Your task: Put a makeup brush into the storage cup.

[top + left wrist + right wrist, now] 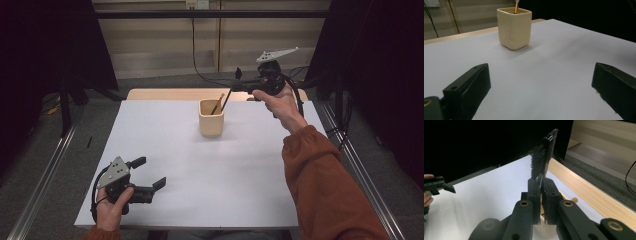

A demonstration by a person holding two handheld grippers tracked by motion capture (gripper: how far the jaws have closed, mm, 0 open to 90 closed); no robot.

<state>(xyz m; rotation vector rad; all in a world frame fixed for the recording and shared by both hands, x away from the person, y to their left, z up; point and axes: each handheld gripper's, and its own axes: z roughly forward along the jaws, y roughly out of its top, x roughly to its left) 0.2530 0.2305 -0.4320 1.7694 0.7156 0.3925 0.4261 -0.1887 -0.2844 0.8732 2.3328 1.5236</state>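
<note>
Holding a black brush (543, 157) pinched in your right gripper (239, 86), over the beige cup (211, 118) mid-bench (one stick inside already). Next: tilt handle-down, lower in, release. Left gripper (150, 172) rests spread, idle.

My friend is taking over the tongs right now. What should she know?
Right tongs: shut on a black brush, held up above the cream cup at the far middle of the white table.
Left tongs: open, holding nothing, low over the near left corner of the table.
The cup stands upright with a thin wooden stick leaning in it.
Done: one stick in the cup; brush gripped.
Left: the brush's lower end seems to reach the cup; probably lower it in, then let go.
</note>
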